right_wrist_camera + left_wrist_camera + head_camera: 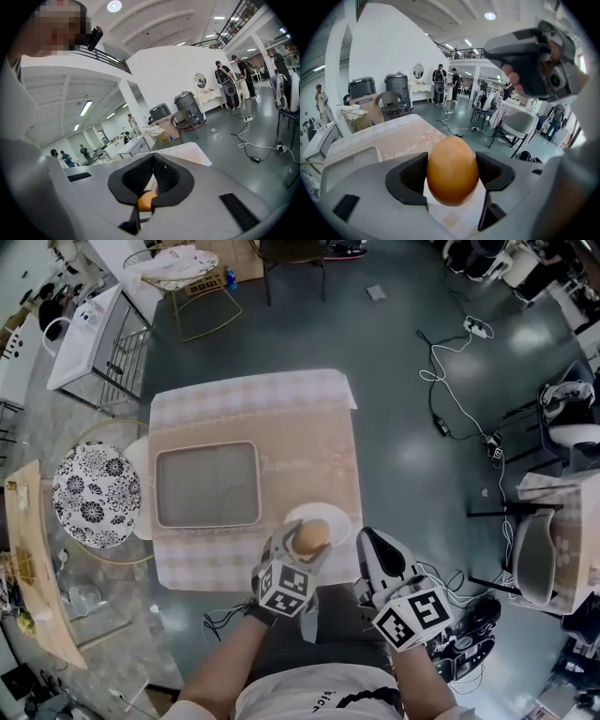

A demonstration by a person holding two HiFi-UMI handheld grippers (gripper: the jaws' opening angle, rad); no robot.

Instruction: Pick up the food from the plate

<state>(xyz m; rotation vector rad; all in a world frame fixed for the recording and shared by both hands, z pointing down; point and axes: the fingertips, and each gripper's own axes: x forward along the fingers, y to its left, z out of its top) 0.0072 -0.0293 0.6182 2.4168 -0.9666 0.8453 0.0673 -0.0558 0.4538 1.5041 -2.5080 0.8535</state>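
- Head view: a square table [309, 418] under a pale pink checked cloth carries a shallow grey rectangular tray [208, 446] on its left half and a round white plate [339, 516] close to its near edge.
- The left gripper [307, 547] is over the near-left part of that plate, with a smooth brown egg [311, 532] pinched between its jaws. From this steep angle I cannot tell whether the egg is touching the plate or is clear of it.
- The right gripper [373, 545] is just beside the plate on its right, at the table's near corner. It is close to the left gripper but not touching it.
- Left gripper view: the two dark pads [412, 176] of the left gripper [453, 177] press on the egg [453, 168] from either side, and the egg stands upright with its narrow end up.
- The clothed table [393, 133] and the tray [347, 161] lie beyond the egg.
- The right gripper [501, 49] shows at the upper right, with the person's fingers [513, 77] wrapped around it.
- Right gripper view: the black ribbed pads of the right gripper [152, 176] are pressed together at their tips, with nothing held between them.
- A sliver of the egg [145, 200] shows low down behind the pads, and a corner of the table [187, 152] lies beyond them.
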